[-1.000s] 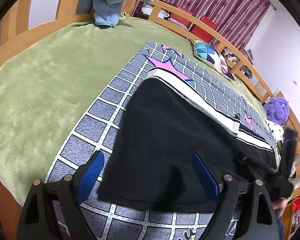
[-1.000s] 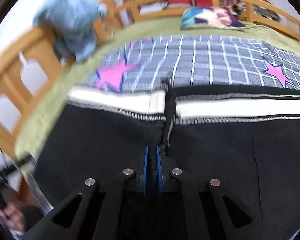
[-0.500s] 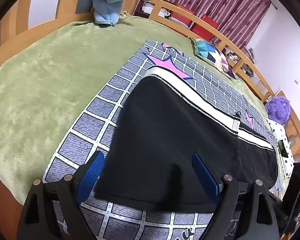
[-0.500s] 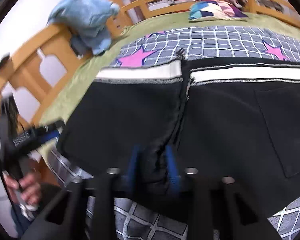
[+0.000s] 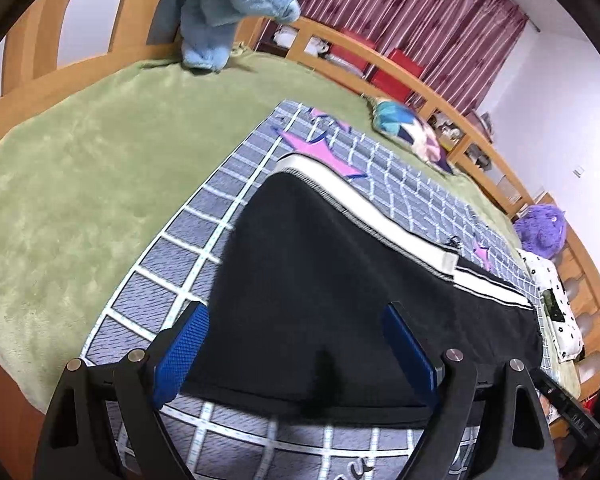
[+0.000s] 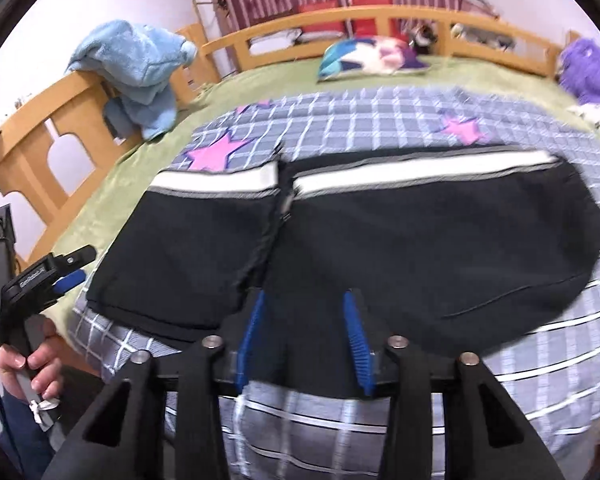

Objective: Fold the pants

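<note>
Right tongs [image 6: 306, 336] newly parted; pants [image 6: 380, 248] blurred.

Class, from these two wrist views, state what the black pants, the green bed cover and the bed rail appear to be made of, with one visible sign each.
Black pants: matte, soft woven or knit cloth; it drapes limply.
Green bed cover: plush fleece, probably; fuzzy, mottled nap.
Bed rail: light wood, seemingly varnished; smooth warm sheen.
</note>
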Demonstrator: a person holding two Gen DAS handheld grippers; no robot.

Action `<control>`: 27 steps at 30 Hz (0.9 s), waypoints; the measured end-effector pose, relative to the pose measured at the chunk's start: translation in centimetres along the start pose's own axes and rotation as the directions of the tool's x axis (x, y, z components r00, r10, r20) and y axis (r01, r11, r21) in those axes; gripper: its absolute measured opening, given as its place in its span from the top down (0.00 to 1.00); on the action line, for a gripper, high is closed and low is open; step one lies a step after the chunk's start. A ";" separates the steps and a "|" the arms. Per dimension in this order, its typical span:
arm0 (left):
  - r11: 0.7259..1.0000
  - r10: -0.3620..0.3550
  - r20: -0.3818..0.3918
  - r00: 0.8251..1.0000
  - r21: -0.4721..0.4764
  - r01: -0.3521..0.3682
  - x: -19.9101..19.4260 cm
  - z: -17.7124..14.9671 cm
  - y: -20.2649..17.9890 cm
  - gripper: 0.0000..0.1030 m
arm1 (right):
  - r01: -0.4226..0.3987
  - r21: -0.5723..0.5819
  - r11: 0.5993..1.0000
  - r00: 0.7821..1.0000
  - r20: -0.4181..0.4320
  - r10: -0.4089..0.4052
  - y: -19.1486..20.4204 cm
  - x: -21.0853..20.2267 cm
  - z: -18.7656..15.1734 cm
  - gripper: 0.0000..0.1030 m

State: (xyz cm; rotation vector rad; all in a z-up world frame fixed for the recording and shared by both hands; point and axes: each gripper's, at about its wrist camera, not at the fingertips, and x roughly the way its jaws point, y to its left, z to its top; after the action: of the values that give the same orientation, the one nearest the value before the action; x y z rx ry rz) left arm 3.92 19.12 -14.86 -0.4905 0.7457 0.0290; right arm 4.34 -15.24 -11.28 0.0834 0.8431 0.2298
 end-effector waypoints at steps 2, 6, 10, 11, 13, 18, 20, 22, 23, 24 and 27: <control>1.000 -0.011 0.011 1.000 0.007 0.011 -0.4 -0.2 -0.5 0.15 | 0.033 0.007 0.999 0.999 0.008 -0.033 -0.5 -0.9 0.4 0.59; 0.999 -0.034 0.036 0.999 -0.017 0.034 -1.1 -0.9 0.2 0.15 | 0.102 -0.013 0.995 0.994 0.030 -0.101 -1.9 -2.9 0.6 0.59; 0.996 -0.039 0.029 0.999 -0.078 0.042 -1.4 -1.0 1.7 0.15 | 0.151 -0.041 0.988 0.987 0.068 -0.148 -2.7 -4.4 0.2 0.59; 0.995 -0.036 0.025 0.999 -0.091 0.038 -1.3 -0.9 2.1 0.15 | 0.156 -0.043 0.987 0.986 0.072 -0.153 -2.8 -4.5 0.2 0.59; 0.991 -0.051 -0.001 0.999 -0.124 0.051 -0.7 -0.7 2.8 0.15 | 0.170 -0.051 0.984 0.983 0.074 -0.166 -3.1 -4.4 0.2 0.59; 0.985 -0.059 -0.095 0.994 -0.167 0.043 2.4 -1.0 3.9 0.15 | 0.203 -0.044 0.978 0.977 0.069 -0.200 -3.3 -3.3 0.7 0.59; 0.982 -0.076 -0.116 0.990 -0.178 0.055 3.5 -1.4 4.3 0.15 | 0.197 -0.033 0.980 0.980 0.048 -0.195 -3.5 -2.7 1.2 0.59; 0.984 -0.079 -0.109 0.991 -0.167 0.060 4.4 -1.6 4.3 0.15 | 0.194 -0.030 0.981 0.981 0.033 -0.193 -3.4 -2.1 1.4 0.59; 0.986 -0.075 -0.106 0.991 -0.153 0.059 4.6 -1.5 4.1 0.15 | 0.197 -0.033 0.980 0.980 0.026 -0.196 -3.4 -1.9 1.6 0.59; 0.989 -0.069 -0.108 0.992 -0.137 0.054 4.9 -1.4 3.8 0.14 | 0.202 -0.039 0.979 0.979 0.017 -0.202 -3.4 -1.6 1.7 0.59; 0.991 -0.049 -0.117 0.992 -0.126 0.034 5.5 -1.1 3.3 0.13 | 0.214 -0.037 0.976 0.977 -0.007 -0.214 -3.6 -0.9 1.9 0.59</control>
State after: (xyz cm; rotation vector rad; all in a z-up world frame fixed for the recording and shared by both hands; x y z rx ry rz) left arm 6.62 20.74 -20.54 -0.6300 0.8544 0.0067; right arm 5.76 -18.95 -9.96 -0.0422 0.8516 0.0427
